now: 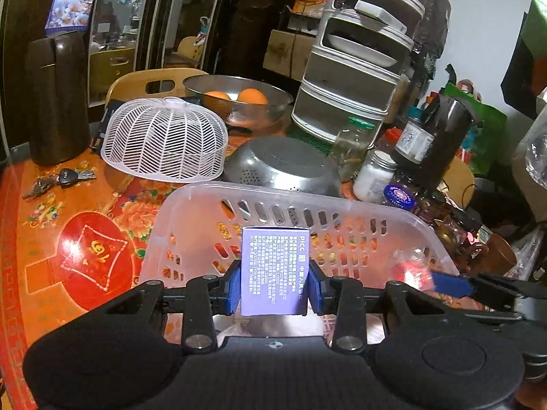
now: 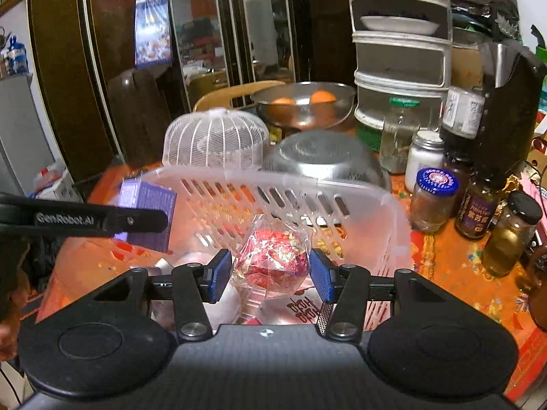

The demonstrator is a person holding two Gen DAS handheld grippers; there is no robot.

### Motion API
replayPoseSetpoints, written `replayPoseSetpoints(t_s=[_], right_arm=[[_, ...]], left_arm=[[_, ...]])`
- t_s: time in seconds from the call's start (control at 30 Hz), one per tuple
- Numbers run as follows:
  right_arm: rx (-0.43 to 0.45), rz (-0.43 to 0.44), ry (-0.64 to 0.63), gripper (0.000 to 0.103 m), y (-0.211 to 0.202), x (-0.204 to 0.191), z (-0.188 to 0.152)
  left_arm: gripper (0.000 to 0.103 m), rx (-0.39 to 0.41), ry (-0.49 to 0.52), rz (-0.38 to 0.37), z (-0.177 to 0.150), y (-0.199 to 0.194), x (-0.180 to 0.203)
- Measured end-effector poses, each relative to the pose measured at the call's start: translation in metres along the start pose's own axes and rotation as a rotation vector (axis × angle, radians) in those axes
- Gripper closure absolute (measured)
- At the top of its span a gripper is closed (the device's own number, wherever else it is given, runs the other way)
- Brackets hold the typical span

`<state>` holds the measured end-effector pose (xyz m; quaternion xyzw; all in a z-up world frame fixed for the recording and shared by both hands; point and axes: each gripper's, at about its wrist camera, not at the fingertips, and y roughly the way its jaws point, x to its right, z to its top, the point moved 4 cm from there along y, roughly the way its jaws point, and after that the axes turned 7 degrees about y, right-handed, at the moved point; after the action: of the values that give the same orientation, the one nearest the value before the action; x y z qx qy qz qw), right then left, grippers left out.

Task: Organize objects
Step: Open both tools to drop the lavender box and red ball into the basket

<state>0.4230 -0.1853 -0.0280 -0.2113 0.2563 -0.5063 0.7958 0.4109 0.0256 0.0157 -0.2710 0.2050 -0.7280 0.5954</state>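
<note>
A clear plastic basket [image 1: 266,201] with slotted walls stands on the table; it also shows in the right wrist view [image 2: 386,218]. My left gripper [image 1: 273,285] is shut on a purple printed box [image 1: 275,266] and holds it over the basket's near side; the box also shows in the right wrist view [image 2: 147,215]. My right gripper [image 2: 268,273] brackets a clear bag of red and gold sweets [image 2: 273,259] over the basket. Its pads [image 2: 218,275] stand close to the bag's sides; contact is unclear. A white round object [image 2: 225,302] lies in the basket below.
An orange floral tablecloth [image 1: 68,225] covers the table. Behind the basket are a white mesh food cover [image 1: 164,140], an overturned steel colander [image 1: 283,167], a steel bowl with oranges [image 1: 239,99], a brown thermos [image 1: 56,99], keys [image 1: 65,177], and several jars [image 2: 434,201] at the right.
</note>
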Motion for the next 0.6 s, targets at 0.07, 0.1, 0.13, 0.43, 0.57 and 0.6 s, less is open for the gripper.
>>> replayPoseSetpoints(t_s=[0.07, 0.1, 0.13, 0.43, 0.57, 0.6], right_arm=[[-0.01, 0.01, -0.005, 0.049, 0.004, -0.001, -0.002], [-0.01, 0.011, -0.013, 0.047, 0.004, -0.004, -0.003], [-0.001, 0.009, -0.021, 0.045, 0.003, -0.006, -0.004], [0.111, 0.029, -0.018, 0.0, -0.031, -0.007, -0.007], [0.201, 0.036, 0.002, 0.0, -0.065, -0.004, -0.018], [0.208, 0.034, 0.009, 0.0, -0.071, -0.004, -0.02]], left_arm=[[0.058, 0.012, 0.0, 0.001, 0.0, -0.002, 0.001], [0.054, 0.013, 0.004, -0.001, 0.001, -0.002, 0.001], [0.042, 0.015, 0.005, -0.006, 0.001, -0.002, 0.002], [0.004, 0.149, 0.044, 0.016, -0.006, -0.037, 0.006], [0.0, 0.202, 0.077, -0.025, -0.022, -0.068, 0.014], [0.0, 0.208, 0.082, -0.032, -0.027, -0.076, 0.016]])
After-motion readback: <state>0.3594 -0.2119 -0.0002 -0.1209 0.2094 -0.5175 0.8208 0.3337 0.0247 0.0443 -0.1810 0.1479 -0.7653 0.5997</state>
